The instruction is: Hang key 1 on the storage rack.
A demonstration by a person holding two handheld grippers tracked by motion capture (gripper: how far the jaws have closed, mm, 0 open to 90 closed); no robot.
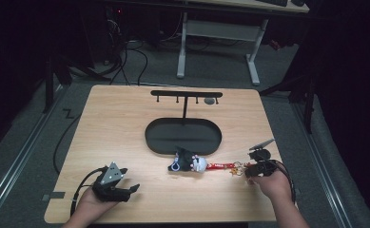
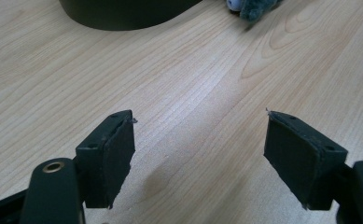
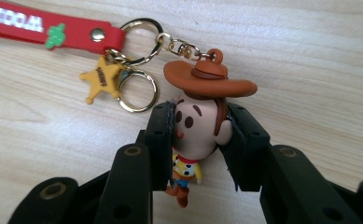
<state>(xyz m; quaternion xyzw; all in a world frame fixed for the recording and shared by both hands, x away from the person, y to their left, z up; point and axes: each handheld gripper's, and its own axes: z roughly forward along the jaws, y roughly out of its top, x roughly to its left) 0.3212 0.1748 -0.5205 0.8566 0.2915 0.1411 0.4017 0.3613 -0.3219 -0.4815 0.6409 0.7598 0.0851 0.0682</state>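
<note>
- Left gripper (image 1: 125,191) rests near the front left of the wooden table (image 1: 116,123), jaws spread wide over bare wood with nothing between them.
- At centre, a black oval tray (image 1: 154,137) with a hook stand (image 1: 186,94); a dark plush toy (image 1: 188,161) lies just before it.
- Right gripper (image 3: 198,140) is clamped on the cowboy figure keychain (image 3: 198,126); its own view reveals the brown hat, gold star charm (image 3: 101,80) and red strap (image 3: 53,29).

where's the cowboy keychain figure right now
The cowboy figure sits clamped by its head in the right tool at the table's near right side, its red strap running left toward the plush toy.
</note>
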